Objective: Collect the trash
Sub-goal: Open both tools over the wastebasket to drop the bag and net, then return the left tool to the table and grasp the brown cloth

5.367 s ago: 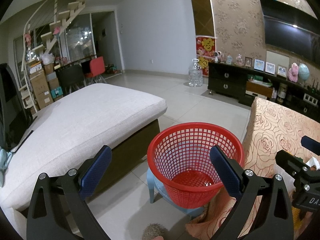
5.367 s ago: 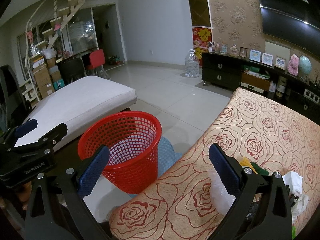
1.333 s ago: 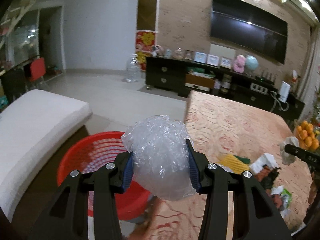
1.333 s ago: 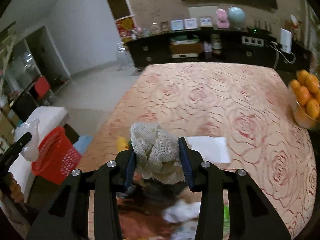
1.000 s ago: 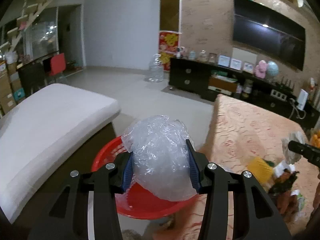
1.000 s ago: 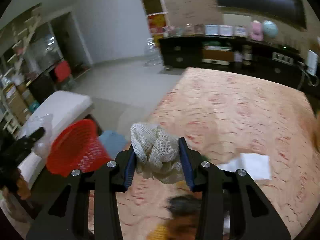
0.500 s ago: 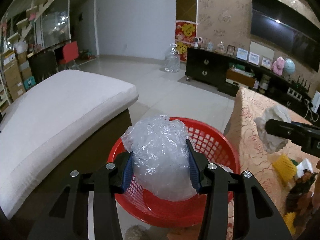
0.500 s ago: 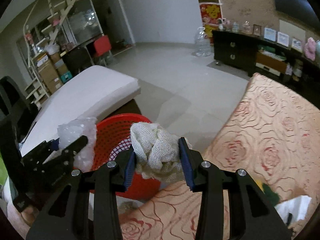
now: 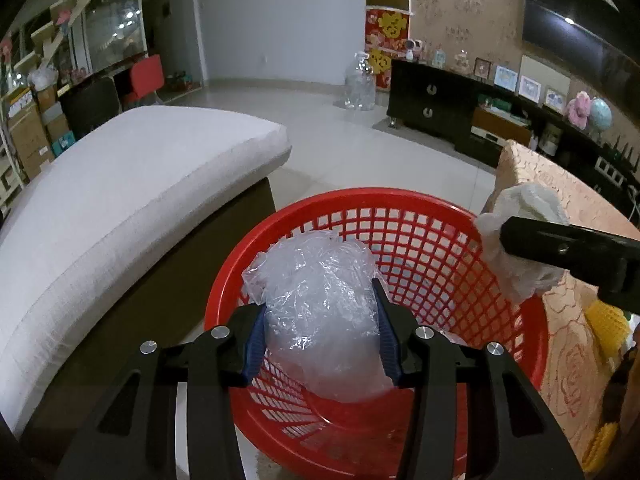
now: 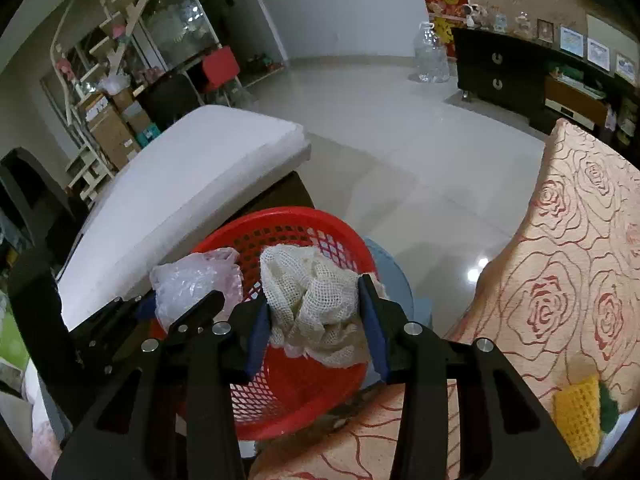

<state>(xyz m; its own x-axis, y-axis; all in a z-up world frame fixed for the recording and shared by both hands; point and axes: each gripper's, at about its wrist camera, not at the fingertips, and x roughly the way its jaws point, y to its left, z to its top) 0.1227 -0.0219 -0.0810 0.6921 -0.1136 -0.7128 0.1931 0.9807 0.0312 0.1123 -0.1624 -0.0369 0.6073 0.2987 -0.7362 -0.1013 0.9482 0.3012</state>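
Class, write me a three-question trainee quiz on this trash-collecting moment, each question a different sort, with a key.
1. True or false: the left gripper holds a crumpled clear plastic bag.
2. What does the right gripper hold? A) white mesh netting B) a yellow sponge C) nothing
3. Fill in: both loads hang over the round red plastic lattice ____.

Key: 1 true; 2 A; 3 basket.

My left tongs (image 9: 320, 336) hold the plastic bag (image 9: 320, 312) over the basket (image 9: 420, 216). My right tongs (image 10: 316, 332), with the mesh wad (image 10: 312, 300), sit just right of them. The sofa (image 9: 120, 184) lies left of the basket, the table (image 10: 560, 280) right.
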